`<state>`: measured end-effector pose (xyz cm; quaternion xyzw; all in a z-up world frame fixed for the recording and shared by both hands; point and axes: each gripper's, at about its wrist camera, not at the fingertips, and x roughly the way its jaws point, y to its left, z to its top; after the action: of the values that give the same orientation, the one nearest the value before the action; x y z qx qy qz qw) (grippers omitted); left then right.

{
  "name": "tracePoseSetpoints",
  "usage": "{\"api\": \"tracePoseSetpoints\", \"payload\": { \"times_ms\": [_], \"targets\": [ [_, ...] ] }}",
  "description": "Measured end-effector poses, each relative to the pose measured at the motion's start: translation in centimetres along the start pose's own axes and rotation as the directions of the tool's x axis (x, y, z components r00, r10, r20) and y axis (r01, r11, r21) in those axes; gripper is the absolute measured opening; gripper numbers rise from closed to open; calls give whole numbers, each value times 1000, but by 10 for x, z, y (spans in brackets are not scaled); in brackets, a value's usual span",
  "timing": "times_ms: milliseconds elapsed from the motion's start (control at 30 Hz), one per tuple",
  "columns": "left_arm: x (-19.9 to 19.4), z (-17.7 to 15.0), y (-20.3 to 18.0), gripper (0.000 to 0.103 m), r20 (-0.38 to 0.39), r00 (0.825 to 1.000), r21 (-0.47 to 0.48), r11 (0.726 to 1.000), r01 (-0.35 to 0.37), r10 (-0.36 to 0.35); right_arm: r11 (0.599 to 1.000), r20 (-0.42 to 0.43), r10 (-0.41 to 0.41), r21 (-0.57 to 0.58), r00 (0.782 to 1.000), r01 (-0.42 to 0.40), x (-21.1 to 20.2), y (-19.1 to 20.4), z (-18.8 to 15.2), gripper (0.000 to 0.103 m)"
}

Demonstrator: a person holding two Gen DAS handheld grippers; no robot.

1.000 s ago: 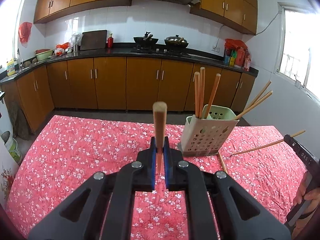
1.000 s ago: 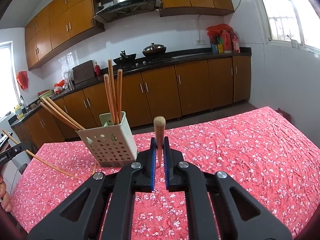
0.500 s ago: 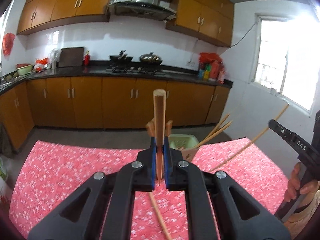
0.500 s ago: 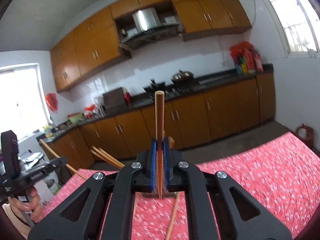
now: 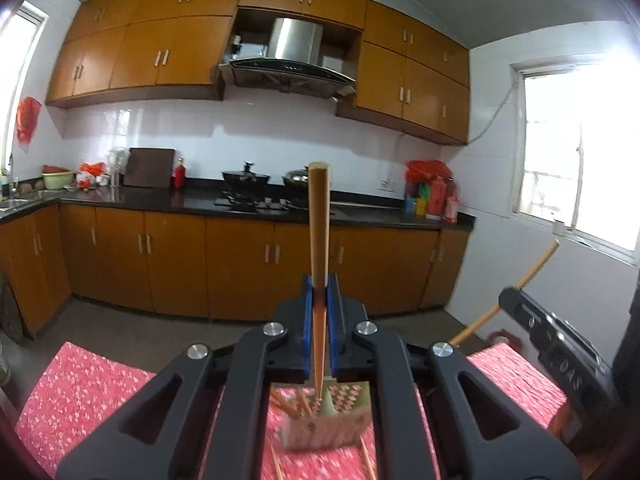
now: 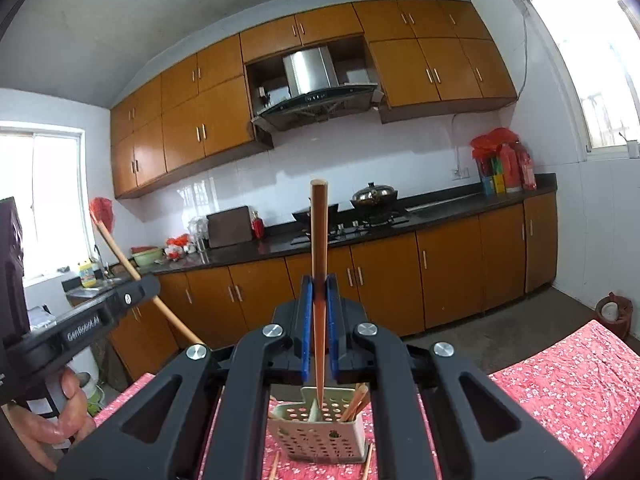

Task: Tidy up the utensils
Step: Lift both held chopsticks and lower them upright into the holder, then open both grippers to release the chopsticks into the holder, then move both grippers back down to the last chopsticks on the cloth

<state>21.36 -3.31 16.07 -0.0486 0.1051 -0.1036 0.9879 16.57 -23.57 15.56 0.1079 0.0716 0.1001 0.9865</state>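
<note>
My left gripper (image 5: 319, 292) is shut on a wooden chopstick (image 5: 319, 220) held upright, its tip just above the perforated utensil holder (image 5: 328, 424) below. My right gripper (image 6: 319, 292) is shut on another wooden chopstick (image 6: 319, 232), its tip over the same holder (image 6: 320, 436), which has several chopsticks (image 6: 354, 402) in it. Each view shows the other gripper at its edge, the right one (image 5: 560, 352) and the left one (image 6: 80, 332), with a chopstick through it.
The holder stands on a table with a red flowered cloth (image 6: 568, 392). Loose chopsticks (image 6: 367, 464) lie on the cloth beside the holder. Kitchen cabinets (image 5: 240, 268) and a counter with pans run behind the table.
Both grippers have risen and tilted up, each with its chopstick now vertical above the holder. The holder has gone from ahead of the grippers to below them.
</note>
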Motion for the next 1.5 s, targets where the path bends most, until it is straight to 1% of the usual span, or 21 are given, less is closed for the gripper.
{"api": "tracePoseSetpoints", "payload": {
  "times_ms": [67,200,333,433,500,533,567,633,867,1000,1033,1067,1133,1167,1233,1300,1333,1367,1400,1433,1500],
  "targets": [
    [14,-4,2,8,-5,1000,-13,1000,-13,13,1000,-22,-9,2,1000,9,12,-3,-7,7],
    [40,-18,11,8,-44,999,-67,998,-5,2,1000,-71,-14,22,997,15,31,-7,-18,7],
    [56,-31,14,8,-81,997,-59,998,-11,6,1000,-108,-22,11,994,23,43,-7,-28,8],
    [64,-36,17,8,-110,994,-59,998,-11,5,1000,-152,-11,18,988,13,50,-9,-34,8],
    [67,-39,21,13,-127,992,-67,998,-15,6,999,-168,-2,31,986,8,52,-10,-35,9],
    [67,-39,23,20,-129,992,-70,997,-16,7,999,-175,-4,36,985,10,52,-11,-34,13],
    [67,-39,23,23,-127,992,-70,997,-17,8,999,-177,-3,40,984,11,51,-12,-34,16],
    [66,-38,24,23,-123,992,-64,998,-17,9,999,-176,-6,42,984,13,50,-12,-32,22],
    [49,-31,27,23,-114,993,-73,997,-36,27,999,-146,-12,45,989,18,34,-10,-18,22],
    [23,-28,30,24,-105,993,-69,996,-65,57,999,-121,-26,28,992,30,12,-11,-8,23],
    [15,-28,32,26,-103,992,-65,995,-75,68,999,-118,-42,20,992,44,3,-13,-7,23],
    [5,-29,36,27,-101,991,-60,994,-91,85,998,-118,-57,16,991,59,-6,-16,-7,23],
    [-10,-33,44,27,-101,989,-55,992,-116,110,996,-130,-82,26,988,86,-22,-25,-14,28],
    [-23,-39,51,27,-102,987,-55,990,-132,126,995,-141,-92,32,986,97,-27,-29,-18,29],
    [-36,-50,61,27,-113,983,-52,987,-150,144,990,-201,-126,43,971,138,-37,-40,-37,29],
    [-44,-64,70,27,-142,976,-43,984,-173,166,985,-257,-152,42,954,168,-38,-48,-55,29],
    [-46,-72,73,28,-159,971,-36,982,-186,178,982,-310,-160,43,937,182,-36,-52,-72,29],
    [-47,-85,77,28,-187,962,-25,978,-206,198,981,-364,-162,44,917,190,-33,-55,-91,29],
    [-47,-95,80,28,-211,955,-20,976,-218,209,978,-419,-167,41,893,202,-27,-56,-111,29],
    [-46,-105,83,28,-238,948,-21,974,-224,213,978,-455,-162,43,876,203,-24,-56,-125,29],
    [-39,-133,89,28,-315,924,-27,971,-236,216,981,-542,-135,43,829,188,-14,-51,-164,29]
  ]
}}
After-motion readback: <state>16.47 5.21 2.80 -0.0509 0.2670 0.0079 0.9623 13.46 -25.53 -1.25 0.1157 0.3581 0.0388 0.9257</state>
